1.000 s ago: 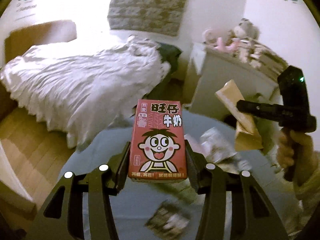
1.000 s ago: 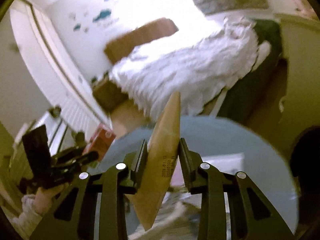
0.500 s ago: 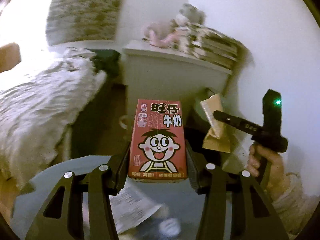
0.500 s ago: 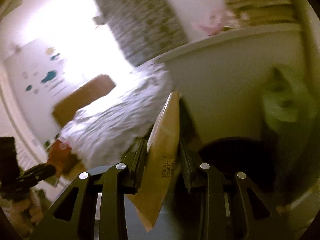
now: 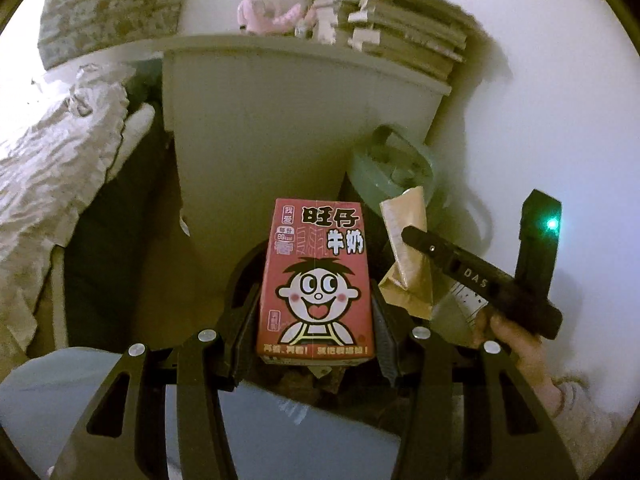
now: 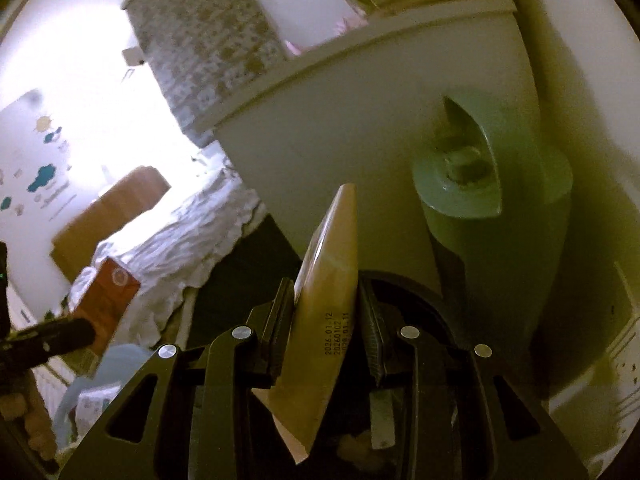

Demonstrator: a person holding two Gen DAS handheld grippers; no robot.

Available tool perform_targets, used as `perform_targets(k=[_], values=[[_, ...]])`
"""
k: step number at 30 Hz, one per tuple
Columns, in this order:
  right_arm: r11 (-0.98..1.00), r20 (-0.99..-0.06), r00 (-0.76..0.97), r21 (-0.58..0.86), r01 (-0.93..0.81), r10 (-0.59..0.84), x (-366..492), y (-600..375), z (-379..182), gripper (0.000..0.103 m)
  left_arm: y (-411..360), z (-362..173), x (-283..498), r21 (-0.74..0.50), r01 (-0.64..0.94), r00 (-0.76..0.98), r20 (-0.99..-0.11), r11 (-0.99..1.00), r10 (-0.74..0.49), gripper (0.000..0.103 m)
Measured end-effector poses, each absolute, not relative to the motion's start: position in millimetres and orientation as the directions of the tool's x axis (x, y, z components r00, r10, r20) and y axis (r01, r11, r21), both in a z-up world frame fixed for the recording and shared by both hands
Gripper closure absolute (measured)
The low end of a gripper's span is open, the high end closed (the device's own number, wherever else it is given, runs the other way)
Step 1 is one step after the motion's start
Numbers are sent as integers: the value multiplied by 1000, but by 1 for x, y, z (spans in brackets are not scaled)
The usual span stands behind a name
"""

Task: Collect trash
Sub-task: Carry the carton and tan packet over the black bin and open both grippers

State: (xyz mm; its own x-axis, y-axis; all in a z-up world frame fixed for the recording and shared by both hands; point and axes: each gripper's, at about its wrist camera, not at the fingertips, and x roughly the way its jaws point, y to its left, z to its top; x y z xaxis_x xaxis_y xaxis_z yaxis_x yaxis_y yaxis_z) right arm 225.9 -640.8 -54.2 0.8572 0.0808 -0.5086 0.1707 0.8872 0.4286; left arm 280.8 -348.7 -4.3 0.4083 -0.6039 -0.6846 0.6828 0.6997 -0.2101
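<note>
My left gripper (image 5: 316, 320) is shut on a red milk carton (image 5: 316, 284) with a cartoon boy's face, held upright. Behind and below it is the dark round opening of a trash bin (image 5: 244, 280). My right gripper (image 6: 326, 332) is shut on a tan snack wrapper (image 6: 324, 320), held on edge over the same dark bin (image 6: 416, 320). The wrapper (image 5: 408, 256) and right gripper (image 5: 476, 280) show at the right of the left wrist view. The carton (image 6: 106, 304) shows at the left of the right wrist view.
A white cabinet (image 5: 288, 128) stands behind the bin, with books and plush toys (image 5: 360, 4) on top. A green container (image 6: 488, 216) stands right of the bin. A bed with white bedding (image 5: 52, 160) lies left. The blue table edge (image 5: 56, 400) is below.
Both grippers have swung from over the blue table toward the cabinet and now hold the carton and the wrapper over the dark bin. Both grips are unchanged.
</note>
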Motion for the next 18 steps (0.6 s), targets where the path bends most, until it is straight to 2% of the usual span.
perform_targets(k=[4,18], values=[[903,-537,842,388,185,59,236,-646,-63,70,-365,-19,293,-218,674,385,-712,706,-588,54],[880,-589,802,426,208,96,248,-658,-83,70,-398,-45,313,-223,661,340,-762,717,-551,54]])
